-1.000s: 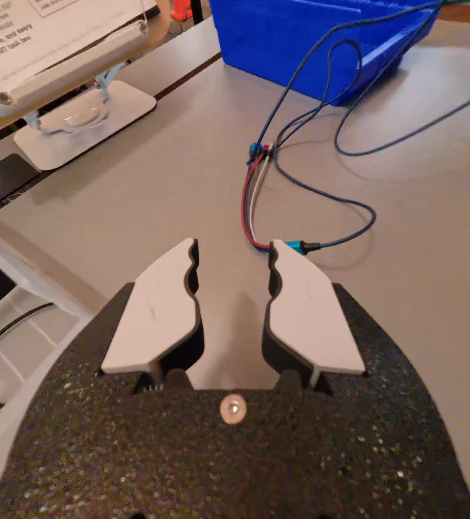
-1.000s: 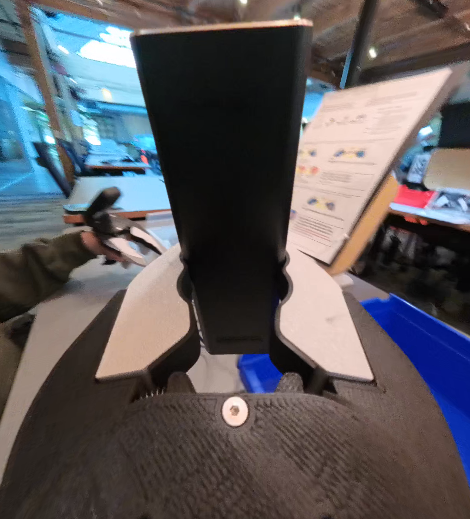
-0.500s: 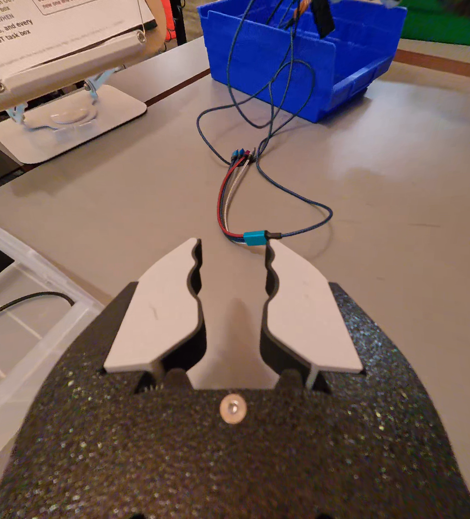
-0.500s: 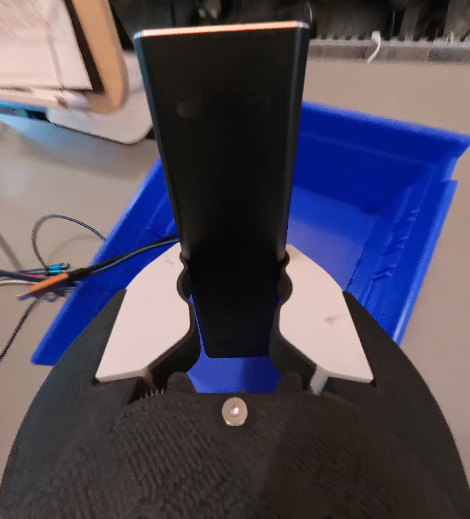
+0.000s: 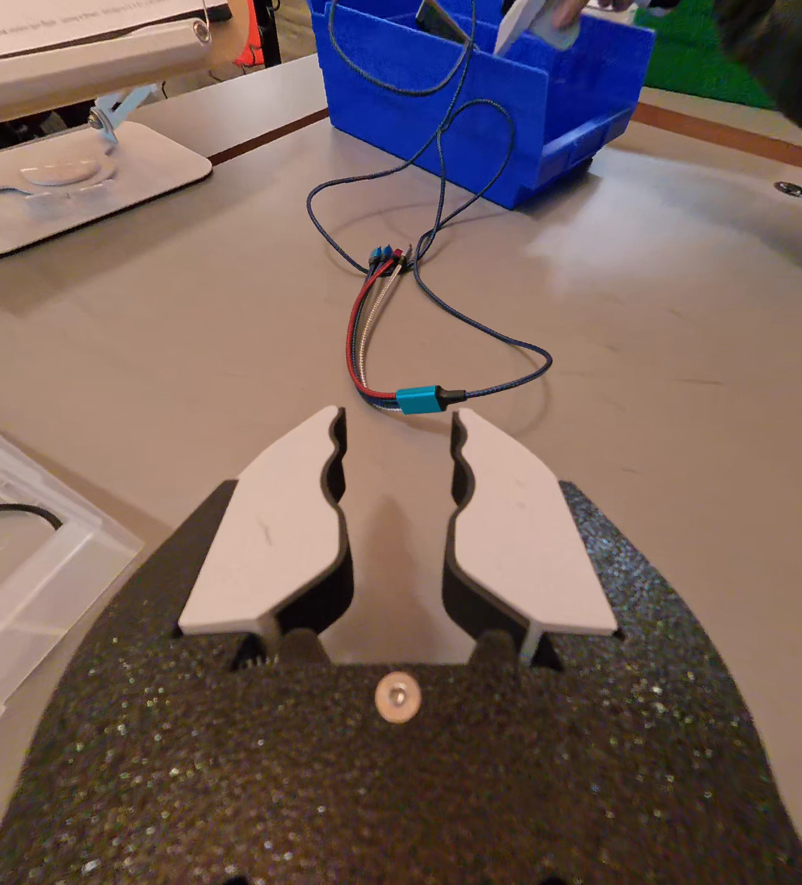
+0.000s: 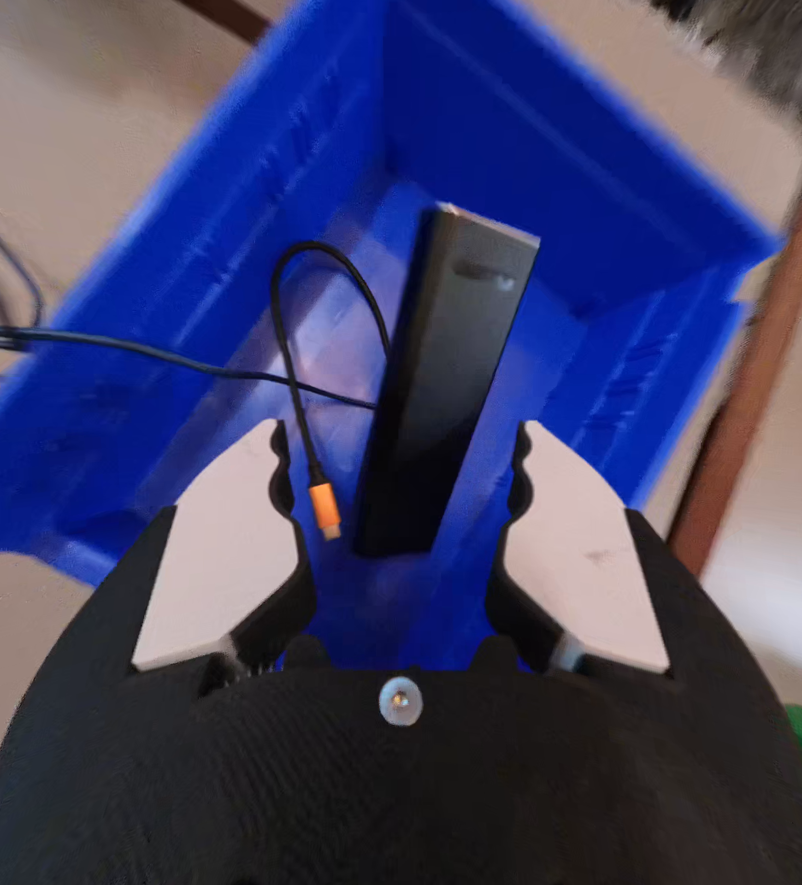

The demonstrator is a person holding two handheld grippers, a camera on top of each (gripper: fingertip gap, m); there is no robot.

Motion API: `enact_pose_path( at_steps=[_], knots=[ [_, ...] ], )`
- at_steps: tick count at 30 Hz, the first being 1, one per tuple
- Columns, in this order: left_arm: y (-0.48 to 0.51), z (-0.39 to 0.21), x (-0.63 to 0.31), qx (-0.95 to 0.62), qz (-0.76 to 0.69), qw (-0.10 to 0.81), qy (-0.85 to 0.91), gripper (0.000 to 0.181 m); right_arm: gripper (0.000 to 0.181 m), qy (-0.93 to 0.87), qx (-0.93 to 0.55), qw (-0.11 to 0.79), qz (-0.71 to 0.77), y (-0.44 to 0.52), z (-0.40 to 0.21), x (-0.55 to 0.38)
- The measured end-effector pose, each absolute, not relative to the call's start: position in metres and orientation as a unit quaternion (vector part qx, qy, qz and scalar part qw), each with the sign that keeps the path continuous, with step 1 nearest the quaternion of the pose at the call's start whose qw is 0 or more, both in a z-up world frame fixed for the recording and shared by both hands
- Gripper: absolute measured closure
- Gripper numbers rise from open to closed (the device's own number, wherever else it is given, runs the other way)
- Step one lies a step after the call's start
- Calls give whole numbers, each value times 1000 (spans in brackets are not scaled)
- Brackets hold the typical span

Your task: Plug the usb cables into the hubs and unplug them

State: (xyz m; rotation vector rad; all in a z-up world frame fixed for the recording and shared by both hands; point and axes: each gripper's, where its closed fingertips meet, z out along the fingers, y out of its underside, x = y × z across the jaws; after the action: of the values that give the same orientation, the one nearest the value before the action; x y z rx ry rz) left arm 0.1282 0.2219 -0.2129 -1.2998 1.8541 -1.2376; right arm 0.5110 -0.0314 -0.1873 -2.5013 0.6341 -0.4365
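While the black hub lies loose inside the blue bin, its orange-tipped cable curls at its 9 o'clock. Above it, the right gripper gapes wide, holding nothing. On the grey table, the teal splitter sits at 12 o'clock of the left gripper, jaws part open and empty.

One bin, one hub, one splitter cable, two grippers.

One blue bin stands at the table's far edge, holding one black hub with one orange-tipped plug. One teal splitter feeds four short leads. One clear tub sits at the left edge, one stand at the far-left corner.
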Motion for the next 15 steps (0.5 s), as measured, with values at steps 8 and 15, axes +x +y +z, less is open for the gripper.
enact_pose_path(
  at_steps=[8, 15],
  knots=[
    [217, -215, 132, -478, -504, 256, 672, 139, 99, -217, -895, 345, -184, 74, -125, 301],
    [217, -225, 132, -482, -508, 235, 674, 128, 92, -400, -893, 171, -115, 149, -219, 262]
  ],
)
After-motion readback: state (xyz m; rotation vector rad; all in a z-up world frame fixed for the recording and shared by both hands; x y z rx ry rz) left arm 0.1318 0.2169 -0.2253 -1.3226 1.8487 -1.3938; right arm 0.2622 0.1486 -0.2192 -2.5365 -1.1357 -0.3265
